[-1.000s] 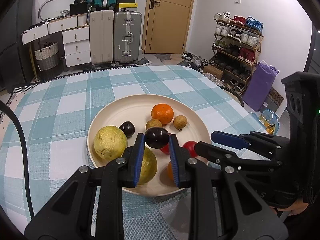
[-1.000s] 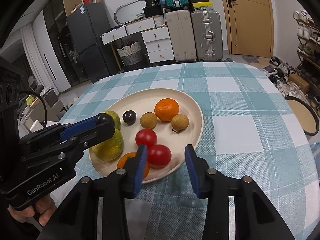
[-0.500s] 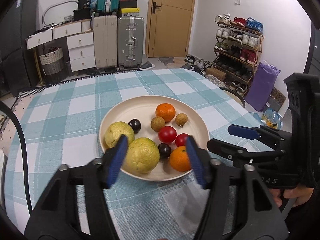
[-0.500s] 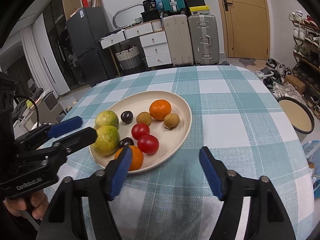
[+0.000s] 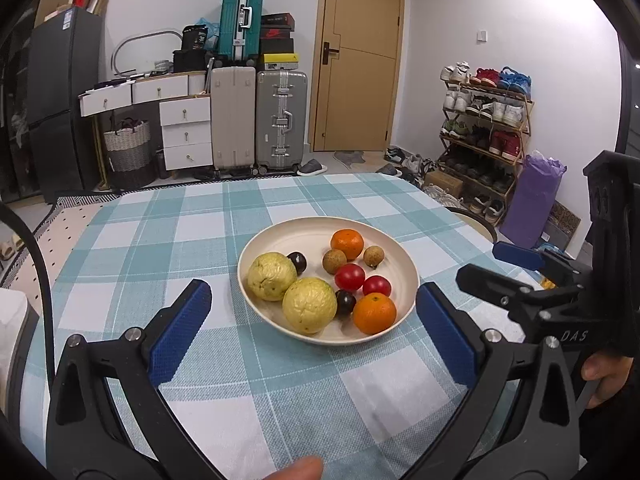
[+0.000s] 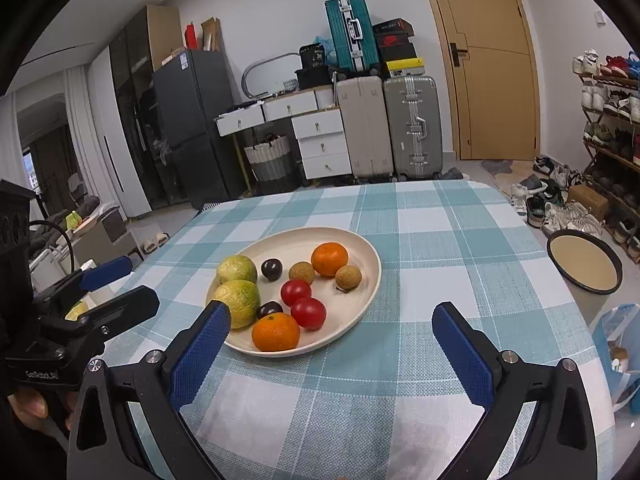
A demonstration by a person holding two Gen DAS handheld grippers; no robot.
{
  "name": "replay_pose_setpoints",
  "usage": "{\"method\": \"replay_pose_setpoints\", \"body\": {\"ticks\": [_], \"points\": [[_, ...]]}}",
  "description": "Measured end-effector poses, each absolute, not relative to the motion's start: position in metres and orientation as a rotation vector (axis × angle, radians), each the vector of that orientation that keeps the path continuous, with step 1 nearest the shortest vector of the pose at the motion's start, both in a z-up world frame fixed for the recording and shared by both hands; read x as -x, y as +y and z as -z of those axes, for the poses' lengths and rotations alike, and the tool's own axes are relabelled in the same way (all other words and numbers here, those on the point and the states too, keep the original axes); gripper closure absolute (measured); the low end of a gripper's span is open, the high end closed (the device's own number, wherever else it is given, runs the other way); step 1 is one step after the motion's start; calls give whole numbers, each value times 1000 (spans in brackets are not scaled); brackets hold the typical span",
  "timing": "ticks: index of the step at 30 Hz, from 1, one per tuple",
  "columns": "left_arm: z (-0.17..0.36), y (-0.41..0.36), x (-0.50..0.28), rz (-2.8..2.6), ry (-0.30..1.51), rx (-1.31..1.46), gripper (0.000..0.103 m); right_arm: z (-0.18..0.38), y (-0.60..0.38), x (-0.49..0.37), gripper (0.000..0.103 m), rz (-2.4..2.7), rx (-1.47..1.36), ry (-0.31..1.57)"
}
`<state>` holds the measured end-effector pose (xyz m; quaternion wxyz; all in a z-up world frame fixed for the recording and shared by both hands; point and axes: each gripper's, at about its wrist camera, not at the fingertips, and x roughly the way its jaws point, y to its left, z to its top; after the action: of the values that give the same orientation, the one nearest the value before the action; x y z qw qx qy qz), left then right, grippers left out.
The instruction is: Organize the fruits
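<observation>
Both hand-held grippers, left [image 5: 314,308] and right [image 6: 332,328], opening empty, plate [image 5: 404,276] just ahead.

Both wrist views angled down, near, sharing plate [image 5: 404,268]

Fruit-filled plate [image 5: 404,258], left tongs [image 5: 314,300] opening, empty

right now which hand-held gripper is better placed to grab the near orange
Right, I'd say. The near orange lies just ahead of the right hand-held gripper, beside its left pad; the left hand-held gripper lines up with a yellow-green fruit. Both are opening, empty.
</observation>
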<state>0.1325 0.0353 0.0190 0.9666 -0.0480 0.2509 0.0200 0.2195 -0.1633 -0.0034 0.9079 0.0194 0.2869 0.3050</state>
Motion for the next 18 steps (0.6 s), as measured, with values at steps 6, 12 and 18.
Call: {"method": "replay_pose_setpoints", "body": {"ticks": [6, 12, 18], "points": [[-10, 40, -114, -80, 446, 112, 1, 4, -166, -210, 0, -690, -29, 555], [0, 39, -109, -113, 437, 98, 1, 7, -166, -202, 0, -735, -32, 520], [0, 38, -106, -116, 398, 94, 1, 6, -166, -196, 0, -743, -17, 476]]}}
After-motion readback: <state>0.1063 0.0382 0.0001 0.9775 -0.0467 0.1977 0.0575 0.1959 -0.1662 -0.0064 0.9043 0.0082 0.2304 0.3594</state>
